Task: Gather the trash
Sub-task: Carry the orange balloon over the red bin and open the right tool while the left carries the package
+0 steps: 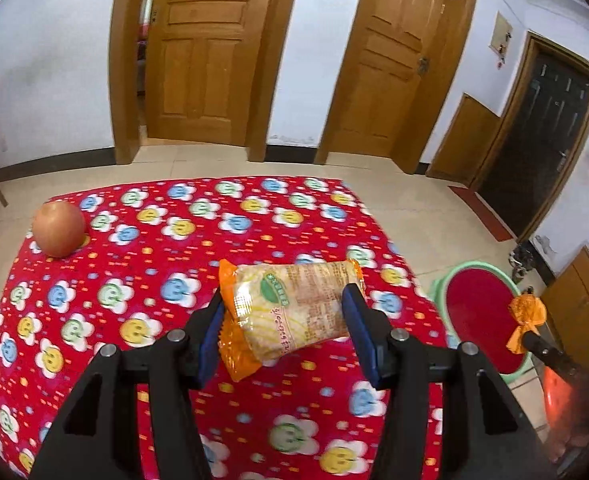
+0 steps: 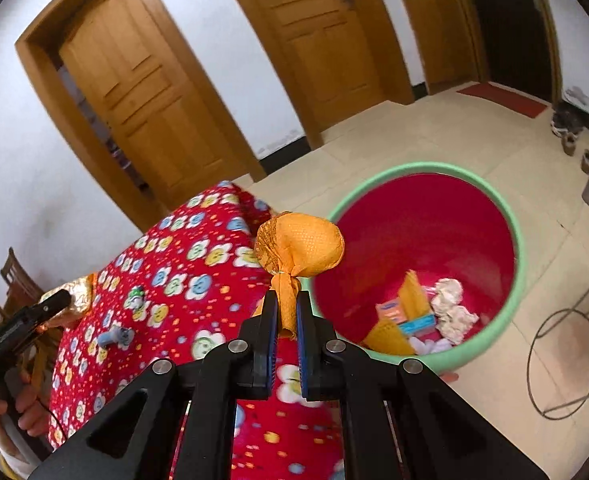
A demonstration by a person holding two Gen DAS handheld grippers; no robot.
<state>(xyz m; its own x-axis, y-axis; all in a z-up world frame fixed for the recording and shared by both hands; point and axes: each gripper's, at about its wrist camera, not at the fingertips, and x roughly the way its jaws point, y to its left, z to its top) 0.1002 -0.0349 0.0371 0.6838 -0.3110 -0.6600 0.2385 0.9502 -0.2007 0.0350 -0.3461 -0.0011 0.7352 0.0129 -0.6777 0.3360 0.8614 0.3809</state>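
Orange-edged snack packet [image 1: 290,312] sits clamped in the left gripper [image 1: 282,300] jaws; right gripper [image 2: 285,300] jaws pinch an orange wrapper [image 2: 300,246] near the bin [image 2: 518,248].

The left gripper [image 1: 284,312] has its blue-padded fingers [image 1: 356,322] spread wide and pressed against both ends of a snack packet [image 1: 294,308], lifted off the surface. The right gripper [image 2: 285,312] has its jaws nearly together, pinching the twisted tail of an orange wrapper [image 2: 300,246], raised.

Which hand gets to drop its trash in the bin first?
Probably the right. The right gripper holds its orange wrapper right beside the bin, while the left gripper holds its snack pack over the table.
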